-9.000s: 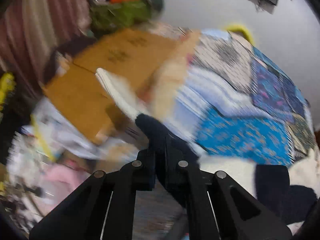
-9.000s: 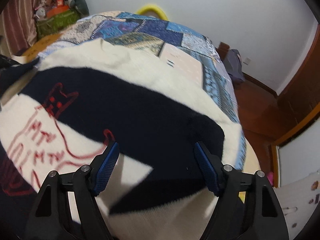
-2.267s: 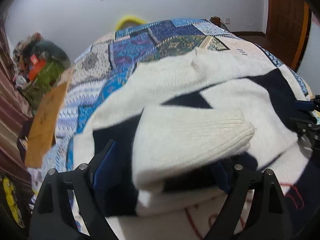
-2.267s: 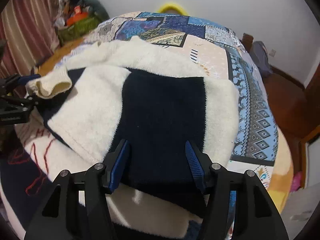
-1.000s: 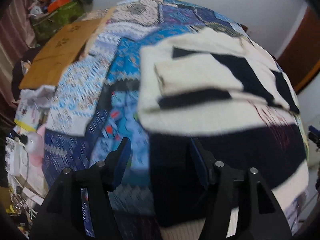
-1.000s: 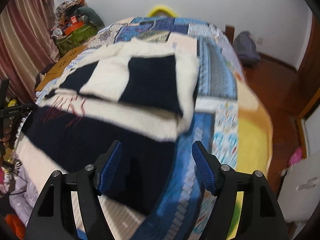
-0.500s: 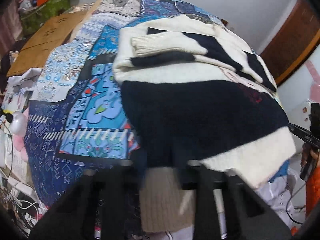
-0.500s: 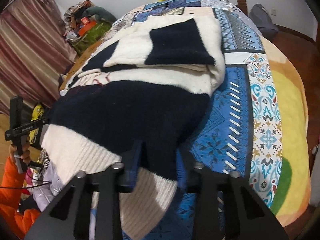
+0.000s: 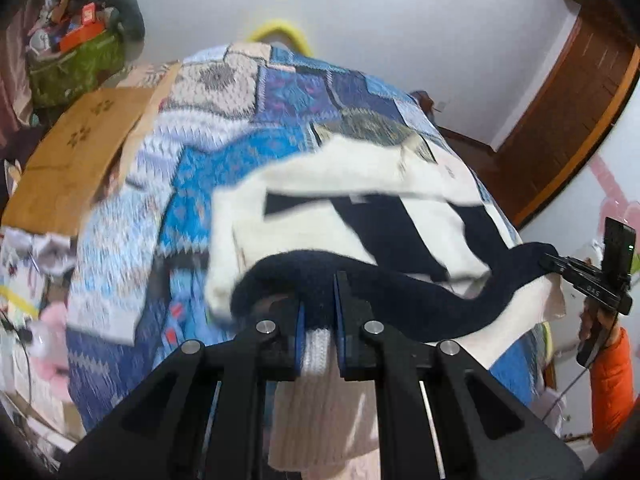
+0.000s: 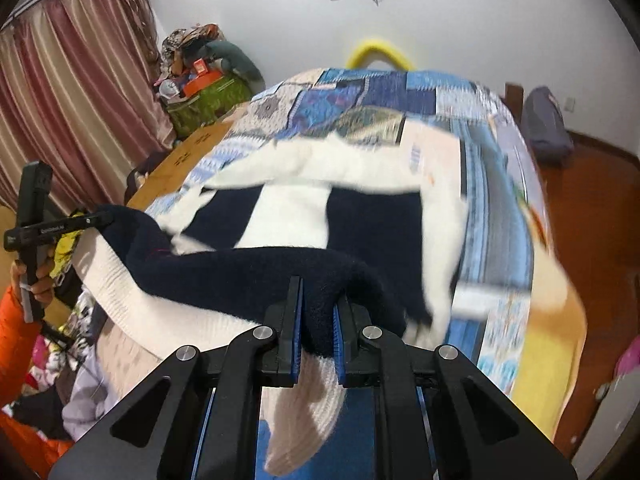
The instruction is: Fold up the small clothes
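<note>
Done: sleeves lay folded across cream-and-navy knitted sweater (image 9: pixel 360 216).
Left: hem fold over onto patchwork quilt (image 10: pixel 496 184).
Left gripper (image 9: pixel 319 320): clamped on hem corner.
Right gripper (image 10: pixel 317 320): clamped on other corner.

My left hand-held gripper (image 9: pixel 319 316) is matt black plastic with dull silver metal rivets and ribbed blue pads, as is my right hand-held gripper (image 10: pixel 316 322), and both pinch the fuzzy knit of the sweater (image 9: pixel 360 216), its navy and cream wool soft and its cream hem coarsely ribbed. Under it the patchwork quilt (image 9: pixel 224 148) is printed cloth, flat and matt. The cardboard (image 9: pixel 80 148) beside the bed is plain brown, the wooden floor (image 10: pixel 592 200) glossy reddish, and the curtain (image 10: pixel 68 112) faintly sheened cloth.
</note>
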### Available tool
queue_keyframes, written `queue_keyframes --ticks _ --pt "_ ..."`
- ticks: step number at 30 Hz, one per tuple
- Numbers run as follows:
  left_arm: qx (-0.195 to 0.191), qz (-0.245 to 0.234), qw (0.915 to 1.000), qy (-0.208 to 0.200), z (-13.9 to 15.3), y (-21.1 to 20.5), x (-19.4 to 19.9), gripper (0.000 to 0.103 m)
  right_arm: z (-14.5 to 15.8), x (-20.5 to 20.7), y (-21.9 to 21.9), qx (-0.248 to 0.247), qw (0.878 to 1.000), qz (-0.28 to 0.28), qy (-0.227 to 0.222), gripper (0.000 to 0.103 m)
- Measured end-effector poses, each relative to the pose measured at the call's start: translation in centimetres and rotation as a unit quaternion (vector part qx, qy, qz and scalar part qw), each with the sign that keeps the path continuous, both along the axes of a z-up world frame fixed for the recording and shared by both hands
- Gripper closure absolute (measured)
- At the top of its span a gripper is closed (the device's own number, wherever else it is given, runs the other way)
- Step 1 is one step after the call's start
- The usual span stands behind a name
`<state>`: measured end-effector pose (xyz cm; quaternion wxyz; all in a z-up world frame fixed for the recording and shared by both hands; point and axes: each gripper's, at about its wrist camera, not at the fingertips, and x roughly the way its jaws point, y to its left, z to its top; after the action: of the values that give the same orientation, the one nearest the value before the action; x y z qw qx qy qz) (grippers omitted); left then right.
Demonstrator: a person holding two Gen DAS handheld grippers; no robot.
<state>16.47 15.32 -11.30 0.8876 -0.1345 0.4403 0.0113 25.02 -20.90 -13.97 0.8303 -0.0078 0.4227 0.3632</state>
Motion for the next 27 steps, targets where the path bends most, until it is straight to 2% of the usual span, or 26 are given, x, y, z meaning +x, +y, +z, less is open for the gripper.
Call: queue_keyframes --ticks 4,7,10,13,19,20,21,22,23,24,27 --pt "0.001 0.020 0.9996 0.017 -1.7 1.7 3.9 0.092 -0.7 3.8 1.6 -0.018 1.000 -0.009 -0.002 0.092" --pt "0.015 0.039 0.9981 0.047 -4.8 3.0 6.4 0.092 -2.3 6.0 2.5 -0.037 0.999 -0.013 0.008 0.091" --pt "-0.002 0.047 0.9955 0.082 -8.6 4.5 8.1 0.090 -4.2 7.5 2.7 -0.046 0.998 -0.021 0.028 0.091" --pt "-0.017 0.046 0.9949 0.089 -10.4 4.9 8.2 0.086 -5.5 7.9 2.6 -0.051 0.998 -0.023 0.039 0.090" --pt "0.006 0.025 0.9970 0.073 -7.9 4.5 7.1 0.083 -3.6 6.7 2.0 -0.063 0.998 -0.017 0.022 0.081" --pt "0.014 0.025 0.9974 0.066 -6.9 4.5 6.5 0.078 -3.0 6.4 1.8 -0.066 0.998 -0.017 0.016 0.077" --pt "0.022 0.029 0.9974 0.061 -6.3 4.6 6.1 0.066 -2.1 5.8 1.5 -0.068 0.997 -0.020 0.006 0.070" --pt "0.036 0.038 0.9971 0.055 -5.6 4.6 5.7 0.058 -1.7 5.8 1.4 -0.070 0.997 -0.025 -0.005 0.063" --pt "0.051 0.048 0.9966 0.044 -4.9 4.8 5.0 0.049 -0.9 5.3 1.0 -0.074 0.996 -0.034 -0.023 0.050" --pt "0.067 0.057 0.9957 0.030 -4.0 5.1 4.0 0.048 -0.3 4.8 0.6 -0.075 0.996 -0.041 -0.039 0.047" --pt "0.082 0.063 0.9942 0.028 -3.3 5.9 2.2 0.048 1.2 3.1 -0.6 -0.078 0.994 -0.046 -0.062 0.047"
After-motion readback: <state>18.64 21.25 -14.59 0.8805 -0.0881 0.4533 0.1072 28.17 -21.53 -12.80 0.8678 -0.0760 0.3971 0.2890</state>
